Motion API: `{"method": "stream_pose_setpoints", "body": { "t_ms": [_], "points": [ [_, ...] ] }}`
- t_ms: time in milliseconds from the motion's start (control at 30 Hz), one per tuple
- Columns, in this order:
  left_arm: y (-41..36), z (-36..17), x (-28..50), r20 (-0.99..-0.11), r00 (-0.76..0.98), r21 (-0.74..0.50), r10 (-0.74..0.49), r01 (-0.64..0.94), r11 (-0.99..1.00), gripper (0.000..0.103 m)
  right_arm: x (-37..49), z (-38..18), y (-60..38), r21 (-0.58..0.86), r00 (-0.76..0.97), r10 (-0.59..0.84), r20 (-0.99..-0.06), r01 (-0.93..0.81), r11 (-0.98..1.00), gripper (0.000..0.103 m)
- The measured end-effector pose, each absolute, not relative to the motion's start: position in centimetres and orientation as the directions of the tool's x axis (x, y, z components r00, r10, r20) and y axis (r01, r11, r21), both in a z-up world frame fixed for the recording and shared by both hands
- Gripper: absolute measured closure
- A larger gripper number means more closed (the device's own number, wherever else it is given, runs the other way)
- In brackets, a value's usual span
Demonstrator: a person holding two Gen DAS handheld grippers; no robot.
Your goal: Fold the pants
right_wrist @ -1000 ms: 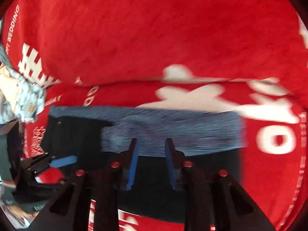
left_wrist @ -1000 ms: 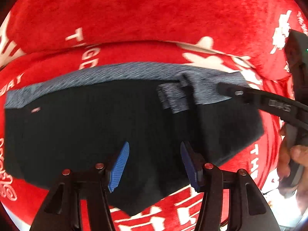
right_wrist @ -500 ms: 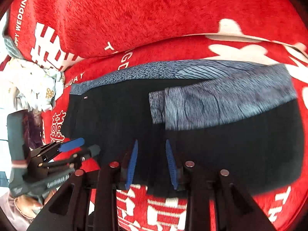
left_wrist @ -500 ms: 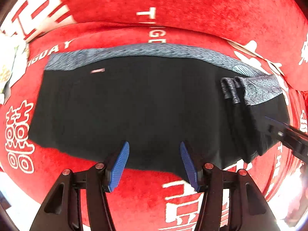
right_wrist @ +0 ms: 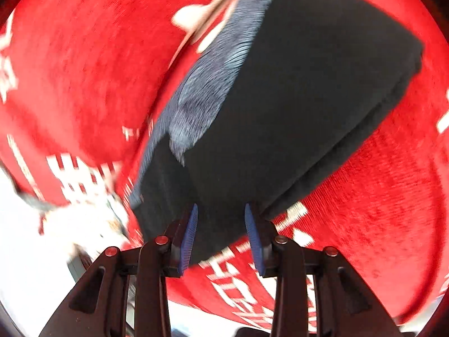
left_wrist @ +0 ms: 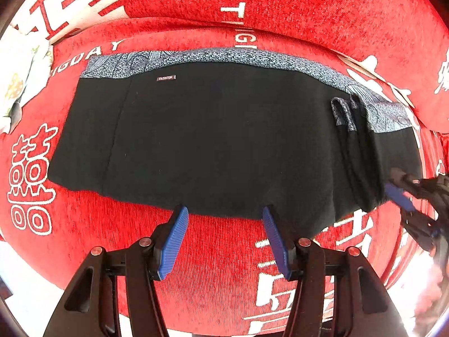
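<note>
Black pants [left_wrist: 219,140] with a blue-grey patterned waistband lie flat on the red sofa seat, their right end folded over into a thick layer. My left gripper [left_wrist: 223,238] is open and empty, just in front of the pants' near edge. My right gripper [right_wrist: 220,233] is open at the near edge of the folded end of the pants [right_wrist: 294,112]; the black cloth lies between its blue pads without being pinched. The right gripper also shows in the left wrist view [left_wrist: 412,199], at the folded right end. The right wrist view is blurred.
The red sofa cover [left_wrist: 224,266] with white lettering spans the seat, and the backrest [left_wrist: 280,5] rises behind the pants. A pale patterned cloth [left_wrist: 19,78] lies at the far left. The sofa's front edge runs just under both grippers.
My left gripper has pulled back off the pants toward the sofa's front edge. My right gripper has opened wider and swung around over the folded right end; its view now blurs.
</note>
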State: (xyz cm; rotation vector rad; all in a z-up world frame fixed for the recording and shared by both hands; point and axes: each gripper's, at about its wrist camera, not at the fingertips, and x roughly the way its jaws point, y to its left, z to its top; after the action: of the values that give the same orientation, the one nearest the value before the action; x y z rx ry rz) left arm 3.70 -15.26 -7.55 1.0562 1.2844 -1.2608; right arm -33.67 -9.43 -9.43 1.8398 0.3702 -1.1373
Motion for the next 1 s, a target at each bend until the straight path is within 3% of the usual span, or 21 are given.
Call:
{"method": "stream_pose_setpoints", "body": {
  "t_ms": [67,233,267,333,367,500,633,800,867,900,1000],
  "points": [
    [-15.1,-7.4,3.4,-0.992,-0.107,-0.111,-0.059,0.991,0.069,0.047,-33.9,-10.3,-9.4,0.539,0.540,-0.199,-0.818,0.599,-0.592,0.097],
    [-14.7,-6.7,3.2,-0.992,-0.106,-0.110,-0.061,0.991,0.070,0.047,-33.0,-9.6,-9.3,0.602,0.605,-0.203,-0.770,0.582,-0.547,0.096],
    [-14.7,-6.7,3.2,-0.993,-0.107,-0.110,-0.060,0.992,0.067,0.047,-32.8,-8.9,-9.1,0.601,0.601,-0.199,-0.774,0.600,-0.529,0.093],
    [-14.7,-6.8,3.1,-0.993,-0.108,-0.111,-0.053,0.992,0.064,0.047,-33.0,-8.3,-8.4,0.583,0.582,-0.193,-0.790,0.616,-0.530,0.069],
    [-14.7,-6.8,3.0,-0.993,-0.108,-0.111,-0.048,0.992,0.063,0.047,-33.4,-8.4,-7.9,0.568,0.565,-0.198,-0.801,0.612,-0.551,0.049],
    [-14.8,-6.7,2.9,-0.994,-0.103,-0.106,-0.047,0.992,0.064,0.047,-34.1,-9.9,-7.8,0.582,0.583,-0.225,-0.780,0.547,-0.602,0.054],
    [-14.7,-7.0,3.3,-0.996,-0.088,-0.090,-0.030,0.993,0.078,0.047,-30.6,-9.3,-8.5,0.526,0.565,-0.078,-0.821,0.697,-0.488,0.053],
    [-14.4,-7.2,4.6,-0.997,-0.075,-0.076,-0.011,0.989,0.125,0.047,-26.1,-8.0,-7.7,0.420,0.459,0.065,-0.886,0.855,-0.304,0.036],
    [-14.3,-7.1,5.1,-0.997,-0.079,-0.082,-0.022,0.988,0.134,0.036,-24.7,-7.7,-7.6,0.398,0.429,0.092,-0.899,0.885,-0.241,0.033],
    [-14.2,-7.0,5.4,-0.997,-0.079,-0.082,-0.027,0.987,0.139,0.022,-24.1,-7.6,-7.7,0.382,0.409,0.104,-0.907,0.900,-0.208,0.030],
    [-14.0,-7.0,6.0,-0.997,-0.077,-0.080,-0.026,0.988,0.133,0.018,-22.4,-7.2,-8.0,0.361,0.375,0.118,-0.919,0.924,-0.124,0.023]
  ]
}}
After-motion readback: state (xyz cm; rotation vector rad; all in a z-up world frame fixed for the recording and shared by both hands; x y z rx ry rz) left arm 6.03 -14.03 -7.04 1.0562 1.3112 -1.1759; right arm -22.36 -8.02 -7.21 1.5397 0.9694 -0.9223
